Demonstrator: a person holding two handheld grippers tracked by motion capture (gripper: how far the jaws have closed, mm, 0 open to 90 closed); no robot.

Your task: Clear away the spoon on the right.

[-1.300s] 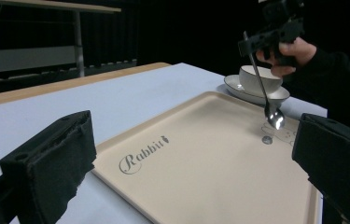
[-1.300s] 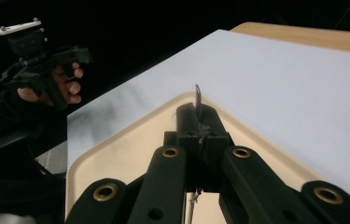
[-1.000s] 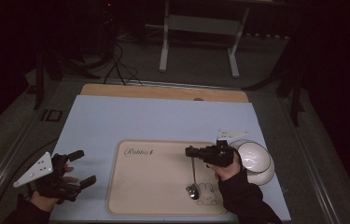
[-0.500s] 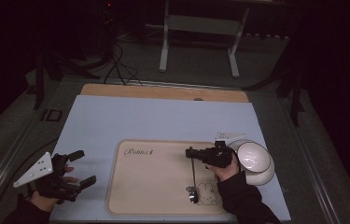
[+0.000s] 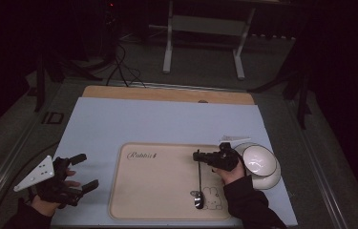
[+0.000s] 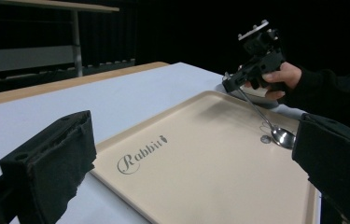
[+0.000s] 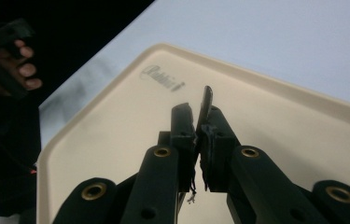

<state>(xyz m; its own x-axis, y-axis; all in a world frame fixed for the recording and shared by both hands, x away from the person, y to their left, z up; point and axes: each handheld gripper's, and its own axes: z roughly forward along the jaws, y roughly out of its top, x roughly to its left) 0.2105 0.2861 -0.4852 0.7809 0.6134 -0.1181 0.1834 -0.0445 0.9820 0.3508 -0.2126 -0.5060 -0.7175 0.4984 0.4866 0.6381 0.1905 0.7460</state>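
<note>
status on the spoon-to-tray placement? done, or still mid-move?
Mid-placement. Done: the spoon is over the beige tray, its bowl end at or just above the surface by the rabbit print. In hand: the right gripper grips the handle top, though its jaws have just been opening slightly. Left: release and withdraw. The left gripper waits open beside the tray. The white bowls sit right of the tray.

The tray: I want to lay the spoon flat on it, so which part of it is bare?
The tray is bare from the Rabbit lettering across its middle and left. Crowded: its right side, with the spoon in the right gripper, and the bowls beyond the rim.
</note>
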